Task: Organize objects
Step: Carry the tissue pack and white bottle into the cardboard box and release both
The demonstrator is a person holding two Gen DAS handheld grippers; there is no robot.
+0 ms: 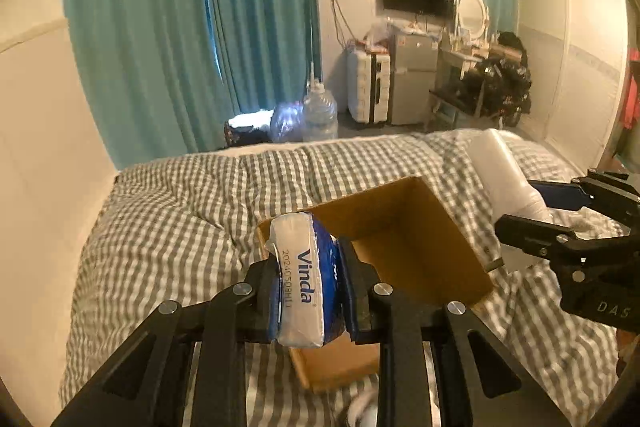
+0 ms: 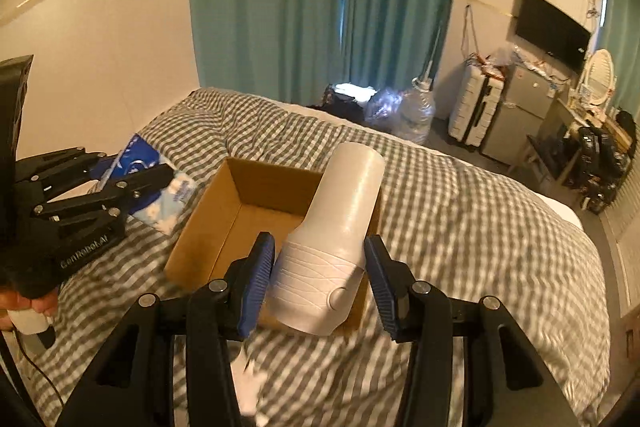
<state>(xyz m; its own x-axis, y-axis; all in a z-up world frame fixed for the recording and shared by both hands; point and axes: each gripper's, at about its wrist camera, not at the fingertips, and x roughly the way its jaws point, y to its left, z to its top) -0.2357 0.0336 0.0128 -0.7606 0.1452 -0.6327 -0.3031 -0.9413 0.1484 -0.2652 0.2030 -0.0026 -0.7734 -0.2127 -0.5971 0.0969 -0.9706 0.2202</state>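
My left gripper (image 1: 308, 255) is shut on a blue and white Vinda tissue pack (image 1: 302, 283), held on edge above the near left corner of an open cardboard box (image 1: 404, 223). The box (image 2: 208, 227) lies on a grey checked bed cover (image 2: 460, 227). My right gripper (image 2: 319, 243) is shut on a white plastic bottle (image 2: 332, 235), its blue pads at the wide lower part, over the box's near right side. In the left wrist view the right gripper (image 1: 520, 205) and the bottle (image 1: 500, 167) are at the right. In the right wrist view the left gripper (image 2: 136, 165) and the tissue pack (image 2: 176, 195) are at the left.
A wall runs along the bed's left side, with teal curtains (image 1: 160, 27) behind. Beyond the bed stand a large water jug (image 1: 319, 115), a white suitcase (image 1: 368, 87), a small fridge (image 1: 412, 83) and a cluttered dressing table (image 1: 480, 59). A hand (image 2: 28, 303) grips the left handle.
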